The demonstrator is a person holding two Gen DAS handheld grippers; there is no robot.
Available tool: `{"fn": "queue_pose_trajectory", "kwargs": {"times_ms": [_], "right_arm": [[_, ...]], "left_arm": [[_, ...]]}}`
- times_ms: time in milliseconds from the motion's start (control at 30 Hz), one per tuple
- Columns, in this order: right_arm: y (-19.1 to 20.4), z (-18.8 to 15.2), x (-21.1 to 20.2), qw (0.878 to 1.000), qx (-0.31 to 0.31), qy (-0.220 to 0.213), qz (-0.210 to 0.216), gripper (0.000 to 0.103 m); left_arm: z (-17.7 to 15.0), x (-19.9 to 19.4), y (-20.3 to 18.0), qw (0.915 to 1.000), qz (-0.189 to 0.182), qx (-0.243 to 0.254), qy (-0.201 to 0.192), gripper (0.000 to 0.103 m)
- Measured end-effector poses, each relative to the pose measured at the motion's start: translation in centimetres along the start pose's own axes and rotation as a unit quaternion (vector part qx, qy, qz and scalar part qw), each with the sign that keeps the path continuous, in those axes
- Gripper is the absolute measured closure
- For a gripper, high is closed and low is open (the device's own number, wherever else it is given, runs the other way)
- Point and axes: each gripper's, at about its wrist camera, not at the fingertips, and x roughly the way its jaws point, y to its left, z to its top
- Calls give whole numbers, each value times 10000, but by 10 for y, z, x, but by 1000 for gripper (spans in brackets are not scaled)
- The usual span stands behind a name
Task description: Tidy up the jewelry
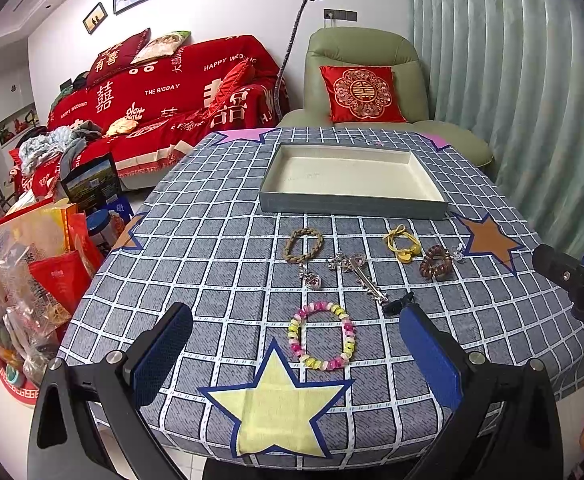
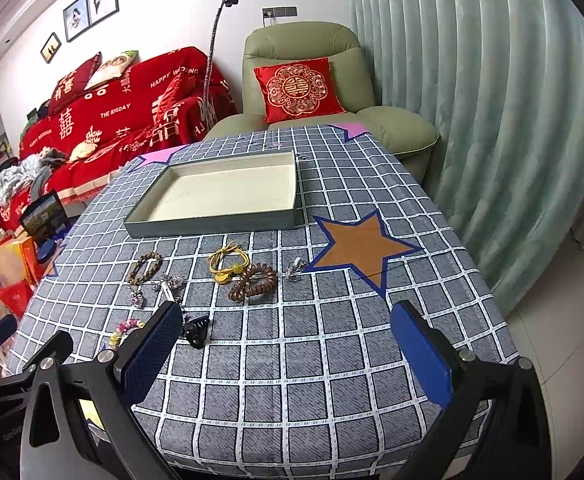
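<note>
Blue-padded left gripper (image 1: 296, 356) and right gripper (image 2: 287, 352) both spread wide, holding nothing. Pastel bead bracelet (image 1: 322, 336) lies flat just ahead; silver key pendant (image 1: 362, 276) runs near-right to far-left. Beyond, tray (image 1: 352, 202) sits long side across the checked tablecloth (image 1: 219, 264). Red sofa (image 1: 163, 92) behind.
</note>
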Motion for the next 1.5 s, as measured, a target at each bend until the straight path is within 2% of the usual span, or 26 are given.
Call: {"fn": "queue_pose_trajectory", "kwargs": {"times_ms": [1500], "right_arm": [[4, 0, 2, 10000, -25, 1, 32, 0]], "left_arm": [[-2, -1, 3, 10000, 18, -10, 22, 0]]}}
